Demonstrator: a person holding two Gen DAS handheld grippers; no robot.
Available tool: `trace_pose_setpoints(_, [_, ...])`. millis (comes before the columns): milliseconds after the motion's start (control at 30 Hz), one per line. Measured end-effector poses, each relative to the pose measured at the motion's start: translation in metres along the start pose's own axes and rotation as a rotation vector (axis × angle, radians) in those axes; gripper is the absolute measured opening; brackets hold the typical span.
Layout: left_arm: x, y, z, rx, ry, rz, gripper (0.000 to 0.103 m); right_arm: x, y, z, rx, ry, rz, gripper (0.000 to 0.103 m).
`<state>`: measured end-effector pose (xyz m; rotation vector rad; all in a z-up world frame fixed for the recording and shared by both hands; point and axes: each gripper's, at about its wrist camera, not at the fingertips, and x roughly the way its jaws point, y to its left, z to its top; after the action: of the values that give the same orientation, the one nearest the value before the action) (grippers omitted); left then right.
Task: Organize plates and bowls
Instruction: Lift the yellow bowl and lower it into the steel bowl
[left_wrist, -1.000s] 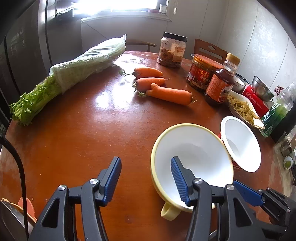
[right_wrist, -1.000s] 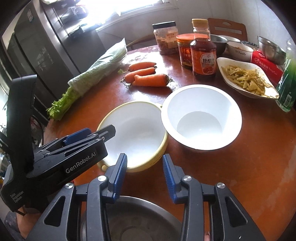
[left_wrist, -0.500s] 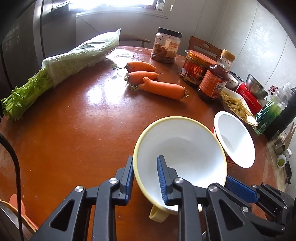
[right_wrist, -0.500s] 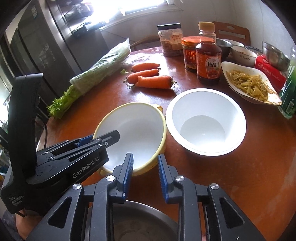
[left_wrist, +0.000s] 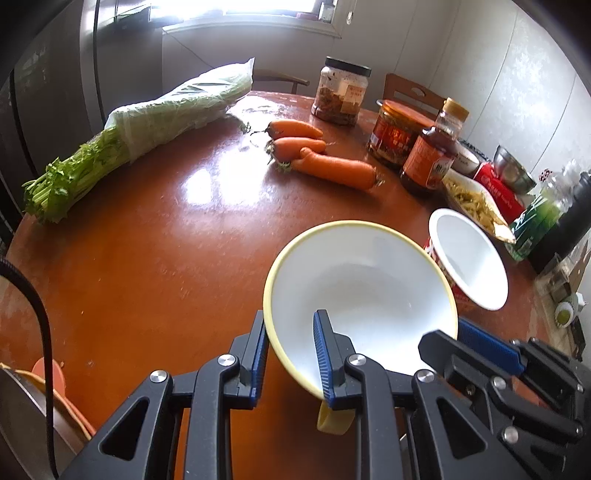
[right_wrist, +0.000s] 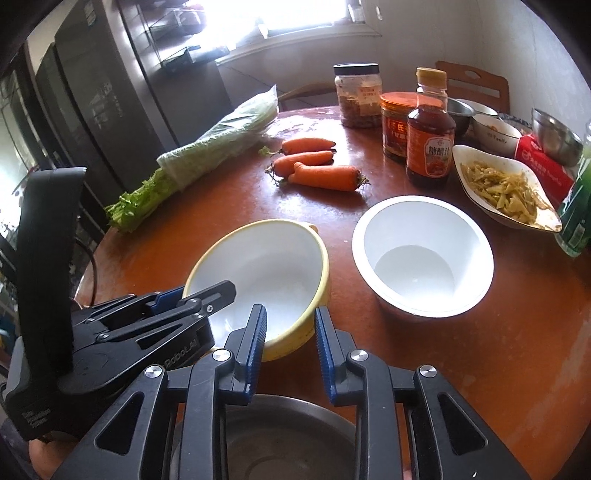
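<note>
From my left view I see bare table (left_wrist: 155, 258) from nine to eleven o'clock — celery (left_wrist: 129, 136) and carrots (left_wrist: 321, 162) block twelve, jars (left_wrist: 397, 136) and white bowl (left_wrist: 465, 258) crowd two.
</note>
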<state>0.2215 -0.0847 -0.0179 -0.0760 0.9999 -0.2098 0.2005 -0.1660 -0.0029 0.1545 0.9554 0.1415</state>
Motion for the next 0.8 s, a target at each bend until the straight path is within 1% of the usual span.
trace_pose_setpoints(167, [-0.001,0.001,-0.006,0.013,0.003,0.011,0.025,0.008,0.001,-0.002,0.0,0.028,-0.008,0.029])
trace_pose_setpoints(333, [-0.003,0.001,-0.006,0.007,-0.001,0.0,0.026,0.018,-0.003,-0.001,0.017,0.062,-0.016,0.029])
trace_pose_setpoints(433, [-0.003,0.003,-0.007,-0.003,-0.002,0.0,0.025,0.017,0.001,-0.001,-0.004,0.046,-0.026,0.029])
trace_pose_setpoints(500, [-0.005,0.004,-0.007,-0.009,-0.011,-0.008,0.025,0.012,0.003,0.0,-0.011,0.014,-0.025,0.028])
trace_pose_setpoints(600, [-0.015,0.003,-0.008,-0.004,-0.036,0.001,0.025,0.003,0.008,0.002,-0.036,-0.022,-0.024,0.028])
trace_pose_setpoints(800, [-0.04,0.004,-0.007,-0.009,-0.085,-0.005,0.025,-0.015,0.015,0.005,-0.053,-0.061,-0.013,0.028])
